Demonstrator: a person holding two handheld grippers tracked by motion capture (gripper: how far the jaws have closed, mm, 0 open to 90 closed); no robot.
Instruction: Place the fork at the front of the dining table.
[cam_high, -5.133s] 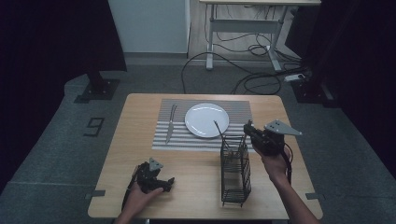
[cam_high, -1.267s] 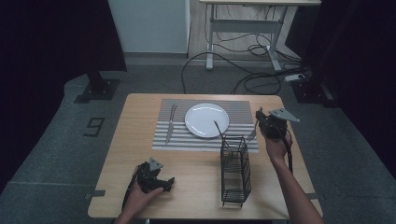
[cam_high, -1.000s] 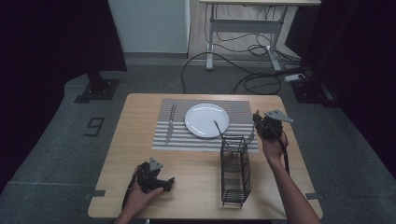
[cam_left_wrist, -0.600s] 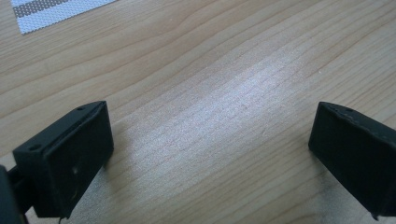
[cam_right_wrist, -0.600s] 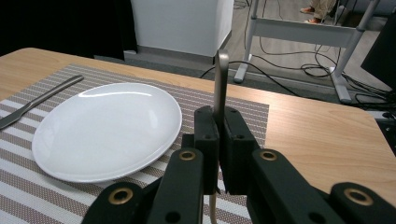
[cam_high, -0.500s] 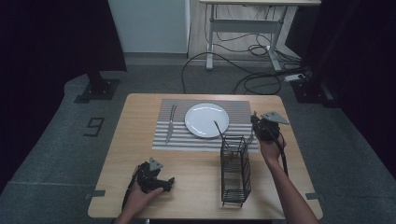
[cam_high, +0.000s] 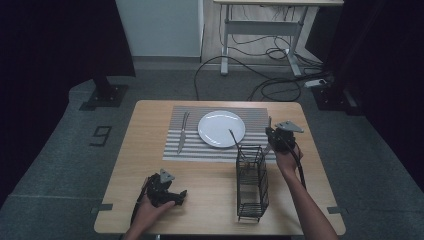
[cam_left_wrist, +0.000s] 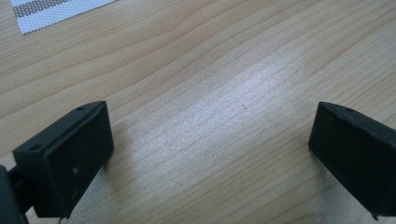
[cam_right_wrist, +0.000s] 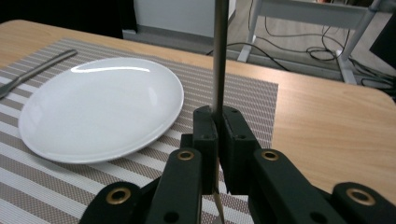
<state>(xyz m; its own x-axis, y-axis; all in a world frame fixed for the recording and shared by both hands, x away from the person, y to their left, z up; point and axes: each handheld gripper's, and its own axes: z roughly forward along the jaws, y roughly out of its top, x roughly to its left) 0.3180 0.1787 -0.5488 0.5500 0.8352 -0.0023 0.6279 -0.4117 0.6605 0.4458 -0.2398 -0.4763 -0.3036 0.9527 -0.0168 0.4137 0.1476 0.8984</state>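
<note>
My right gripper (cam_right_wrist: 217, 116) is shut on a slim metal utensil (cam_right_wrist: 219, 51) that stands upright between its jaws; which end is up is hidden. In the high view the right gripper (cam_high: 273, 135) hovers over the right edge of the striped placemat (cam_high: 190, 150), beside the white plate (cam_high: 221, 128). A piece of cutlery (cam_high: 183, 131) lies on the mat left of the plate. Just in front of the gripper stands a black wire caddy (cam_high: 251, 182) with another utensil (cam_high: 234, 141) poking out. My left gripper (cam_high: 172, 196) rests open on the bare wood near the front edge.
The left gripper view looks down on the table's (cam_left_wrist: 210, 70) wood between its two spread fingers (cam_left_wrist: 70, 154), with a corner of the placemat (cam_left_wrist: 51, 9) at top left. Beyond the table's far edge, cables and a desk frame (cam_high: 260, 40) sit on the floor.
The right gripper, holding the utensil, has risen away from the caddy toward the far right, then settled slightly left and lower by the mat's right edge. The left gripper stays still.
</note>
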